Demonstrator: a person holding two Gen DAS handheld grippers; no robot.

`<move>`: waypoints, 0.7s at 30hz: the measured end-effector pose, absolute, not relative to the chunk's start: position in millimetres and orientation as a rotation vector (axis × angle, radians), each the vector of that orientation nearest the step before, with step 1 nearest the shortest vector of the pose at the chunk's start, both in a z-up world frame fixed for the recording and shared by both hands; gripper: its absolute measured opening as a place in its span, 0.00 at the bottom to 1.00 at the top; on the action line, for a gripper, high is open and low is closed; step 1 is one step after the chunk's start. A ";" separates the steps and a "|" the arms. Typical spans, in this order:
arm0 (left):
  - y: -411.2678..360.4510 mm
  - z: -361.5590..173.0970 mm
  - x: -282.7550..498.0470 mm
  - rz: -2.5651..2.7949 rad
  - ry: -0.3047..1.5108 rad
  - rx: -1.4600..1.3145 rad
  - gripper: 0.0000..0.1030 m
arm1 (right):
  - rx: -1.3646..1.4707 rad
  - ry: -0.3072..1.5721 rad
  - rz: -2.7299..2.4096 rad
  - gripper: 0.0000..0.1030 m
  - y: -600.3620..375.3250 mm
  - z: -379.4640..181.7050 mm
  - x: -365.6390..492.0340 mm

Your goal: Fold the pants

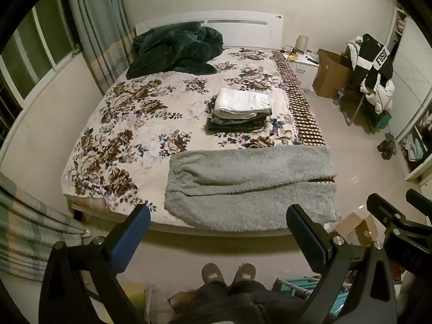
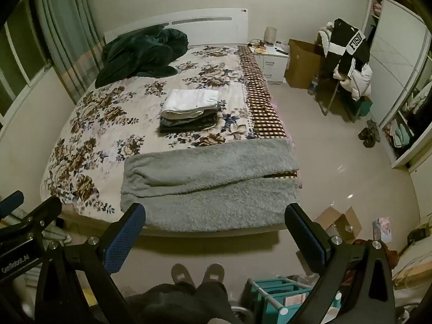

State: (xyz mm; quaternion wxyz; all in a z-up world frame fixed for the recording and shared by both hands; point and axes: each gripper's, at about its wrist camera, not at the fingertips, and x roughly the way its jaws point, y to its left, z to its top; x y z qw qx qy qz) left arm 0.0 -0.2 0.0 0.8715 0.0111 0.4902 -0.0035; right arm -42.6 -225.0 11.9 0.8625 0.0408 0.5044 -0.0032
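On the floral bed (image 1: pixel 129 124) the grey fleece pants (image 1: pixel 251 186) lie at the foot edge, long axis crosswise, ahead of our left gripper (image 1: pixel 218 221) and right gripper (image 2: pixel 216 220) (fingers wide, holding nothing), the right seemingly squarer to them.

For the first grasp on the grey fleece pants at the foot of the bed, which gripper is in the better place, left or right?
Probably the right gripper. In its view the grey pants lie straight ahead between its open fingers. From the left gripper they sit more to the right. Both are open, holding nothing, and still off the bed.
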 end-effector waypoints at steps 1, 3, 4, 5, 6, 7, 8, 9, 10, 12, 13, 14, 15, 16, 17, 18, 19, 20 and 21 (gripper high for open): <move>0.0 0.1 -0.2 -0.010 1.024 0.020 1.00 | 0.092 1.052 -0.002 1.00 -225.2 12.0 -42.7; 0.6 0.9 -0.8 -0.008 1.019 0.018 1.00 | 0.095 1.051 -0.001 1.00 -225.3 12.1 -43.0; 0.8 1.2 -0.9 -0.007 1.017 0.019 1.00 | 0.093 1.052 -0.001 1.00 -225.2 12.3 -43.1; 1.1 1.3 -0.9 -0.006 1.018 0.019 1.00 | 0.093 1.054 0.003 1.00 -225.3 12.2 -42.8; 0.8 1.6 -0.8 -0.006 1.017 0.021 1.00 | 0.092 1.055 0.003 1.00 -225.6 12.3 -42.9; -1.0 3.0 1.0 -0.007 1.016 0.021 1.00 | 0.092 1.055 0.002 1.00 -226.2 12.5 -43.0; -1.1 3.1 1.0 -0.008 1.016 0.020 1.00 | 0.091 1.055 0.001 1.00 -226.3 12.5 -43.0; -2.0 3.1 1.3 -0.006 1.016 0.021 1.00 | 0.091 1.055 0.002 1.00 -226.3 12.5 -43.0; -1.7 3.7 3.1 -0.006 1.014 0.021 1.00 | 0.089 1.054 0.001 1.00 -226.1 12.5 -43.3; 0.6 5.3 6.0 -0.011 1.012 0.021 1.00 | 0.084 1.053 -0.003 1.00 -225.4 12.4 -43.2; 1.0 7.1 7.0 -0.012 1.008 0.022 1.00 | 0.085 1.055 0.000 1.00 -225.5 12.2 -43.0; 1.3 9.5 8.1 -0.010 1.007 0.026 1.00 | 0.087 1.056 0.000 1.00 -225.8 12.2 -43.1; 1.9 8.4 8.3 -0.013 1.007 0.026 1.00 | 0.084 1.055 -0.002 1.00 -225.4 12.2 -42.9; 0.6 8.4 8.2 -0.013 1.005 0.025 1.00 | 0.084 1.056 0.000 1.00 -225.4 12.2 -42.9; -3.4 8.5 4.9 -0.009 1.001 0.032 1.00 | 0.085 1.056 0.001 1.00 -225.6 12.2 -43.0; -5.0 8.3 4.7 -0.011 1.002 0.037 1.00 | 0.085 1.056 0.000 1.00 -225.7 12.3 -43.1; -5.7 8.4 5.2 -0.015 1.004 0.037 1.00 | 0.084 1.055 -0.001 1.00 -225.8 12.4 -42.9; -6.1 8.4 5.5 -0.014 1.004 0.039 1.00 | 0.084 1.056 0.000 1.00 -225.9 12.2 -42.8; -6.8 8.8 5.9 -0.015 1.004 0.040 1.00 | 0.084 1.057 0.000 1.00 -225.9 12.2 -42.9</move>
